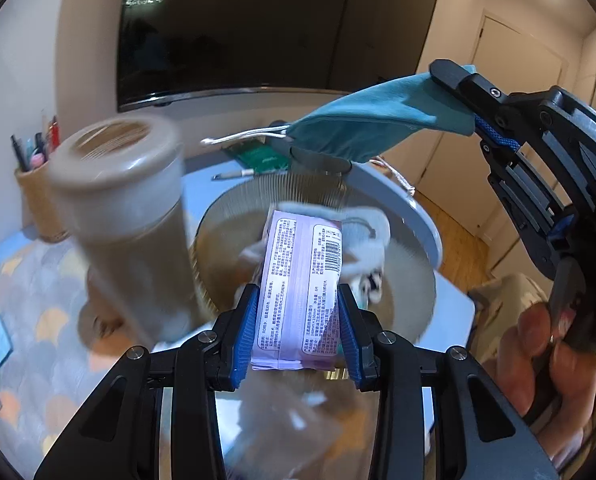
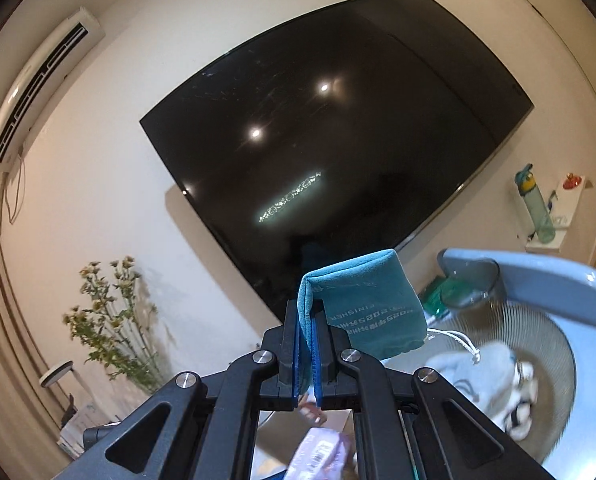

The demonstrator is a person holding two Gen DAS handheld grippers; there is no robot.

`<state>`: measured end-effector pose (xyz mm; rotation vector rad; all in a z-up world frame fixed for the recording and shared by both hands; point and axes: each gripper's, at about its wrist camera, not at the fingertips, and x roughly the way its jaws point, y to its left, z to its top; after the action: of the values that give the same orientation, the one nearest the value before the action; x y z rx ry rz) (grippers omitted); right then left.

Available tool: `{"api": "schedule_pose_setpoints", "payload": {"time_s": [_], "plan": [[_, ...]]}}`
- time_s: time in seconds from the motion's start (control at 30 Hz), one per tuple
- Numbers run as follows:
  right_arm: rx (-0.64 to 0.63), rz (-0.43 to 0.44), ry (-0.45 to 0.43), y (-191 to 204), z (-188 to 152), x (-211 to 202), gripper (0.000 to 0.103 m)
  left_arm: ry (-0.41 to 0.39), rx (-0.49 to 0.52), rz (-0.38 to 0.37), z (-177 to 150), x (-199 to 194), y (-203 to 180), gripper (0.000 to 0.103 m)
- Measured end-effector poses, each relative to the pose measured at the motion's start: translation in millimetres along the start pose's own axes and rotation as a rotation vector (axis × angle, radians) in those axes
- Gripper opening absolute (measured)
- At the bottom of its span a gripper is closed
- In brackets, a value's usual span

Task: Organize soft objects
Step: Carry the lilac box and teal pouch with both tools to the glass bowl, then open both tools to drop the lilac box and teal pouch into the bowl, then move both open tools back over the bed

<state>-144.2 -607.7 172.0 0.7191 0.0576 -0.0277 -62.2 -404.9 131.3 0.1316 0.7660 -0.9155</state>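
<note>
My left gripper [image 1: 298, 298] is shut on a lilac pack of tissues [image 1: 302, 280] with printed text and a barcode, held above a round ribbed basket [image 1: 258, 200]. White soft items [image 1: 368, 236] lie in that basket. At the upper right of the left wrist view, my right gripper [image 1: 450, 80] is shut on a teal drawstring pouch [image 1: 362, 128], whose white cord trails to the left. The right wrist view shows that gripper [image 2: 307, 344] clamping a fold of the pouch [image 2: 366, 304], with the basket [image 2: 538, 332] at the lower right and the blurred pack [image 2: 322, 456] at the bottom.
A tall beige lidded canister [image 1: 122, 216] stands blurred just left of the basket. A wicker holder with pens [image 1: 38, 184] sits at the far left on a patterned mat. A dark TV [image 1: 274, 24] hangs on the wall. A hand [image 1: 538, 344] grips the right tool.
</note>
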Motion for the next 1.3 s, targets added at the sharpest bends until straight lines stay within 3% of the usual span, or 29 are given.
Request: {"api": "schedule_pose_setpoints", "payload": {"time_s": [0.03, 0.1, 0.17, 0.2, 0.23, 0.3, 0.47, 0.63, 0.9, 1.3], "plan": [[-0.009, -0.004, 0.002, -0.3, 1.5, 4.1, 0.005, -0.004, -0.01, 0.002, 4.9, 8.3, -1.6, 0.037], [-0.022, -0.02, 0.035, -4.3, 4.3, 17.9, 0.005, 0.014, -0.016, 0.011, 9.9, 22.3, -3.8, 0.049], [-0.004, -0.071, 0.114, -16.7, -0.4, 33.4, 0.009, 0.054, -0.005, 0.043, 10.6, 35.8, -7.4, 0.076], [0.006, -0.109, 0.143, -23.5, -4.5, 37.4, 0.026, 0.059, 0.0, 0.064, 9.4, 39.0, -8.8, 0.082], [0.024, -0.154, 0.174, -31.8, -9.6, 39.9, 0.063, 0.049, 0.007, 0.08, 6.8, 38.8, -10.0, 0.084], [0.078, -0.235, 0.21, -49.5, -19.1, 37.4, 0.099, 0.036, 0.015, 0.076, 2.6, 36.2, -12.8, 0.086], [0.127, -0.331, 0.206, -70.1, -30.2, 10.5, 0.099, 0.05, 0.011, 0.059, -5.3, 29.9, -20.2, 0.088], [0.127, -0.33, 0.185, -63.9, -30.4, -8.2, 0.1, 0.063, 0.023, 0.045, -11.4, 17.4, -15.2, 0.088], [0.039, -0.314, 0.167, -8.6, -36.5, -15.9, 0.1, 0.056, 0.027, 0.059, -17.6, -13.1, 5.6, 0.088], [-0.059, -0.262, 0.271, 71.6, -97.3, 11.2, 0.1, 0.047, -0.096, 0.171, -35.1, -59.9, 103.2, 0.088]]}}
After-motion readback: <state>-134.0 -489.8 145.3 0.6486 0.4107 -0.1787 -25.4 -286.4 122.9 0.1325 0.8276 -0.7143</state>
